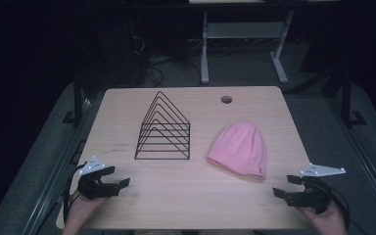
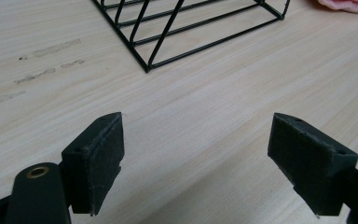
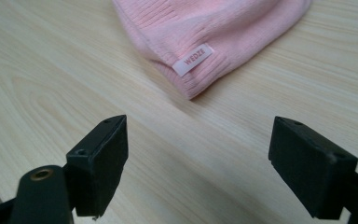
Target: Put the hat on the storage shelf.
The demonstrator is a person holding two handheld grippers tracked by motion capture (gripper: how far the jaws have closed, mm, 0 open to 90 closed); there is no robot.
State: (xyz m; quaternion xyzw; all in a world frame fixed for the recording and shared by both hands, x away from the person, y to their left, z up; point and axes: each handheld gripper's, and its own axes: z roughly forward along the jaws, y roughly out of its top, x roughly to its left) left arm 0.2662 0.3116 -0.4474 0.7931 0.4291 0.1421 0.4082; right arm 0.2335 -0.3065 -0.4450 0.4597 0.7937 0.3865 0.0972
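Observation:
A pink knitted beanie [image 1: 240,148] lies flat on the right half of the wooden table [image 1: 191,191]. In the right gripper view the beanie [image 3: 200,28] shows a small white label near its corner. A black wire rack [image 1: 164,129] with triangular dividers stands at the table's middle; its near corner [image 2: 147,67] appears in the left gripper view. My left gripper [image 1: 118,178] rests near the front left edge, open and holding nothing [image 2: 196,154]. My right gripper [image 1: 285,187] sits at the front right, just short of the beanie's corner, open and holding nothing [image 3: 198,158].
A round cable hole [image 1: 226,100] sits near the table's far edge. Beyond the table stand a white desk frame [image 1: 245,34] and tangled cables on a dark floor. Faint scuff marks [image 2: 37,65] lie left of the rack.

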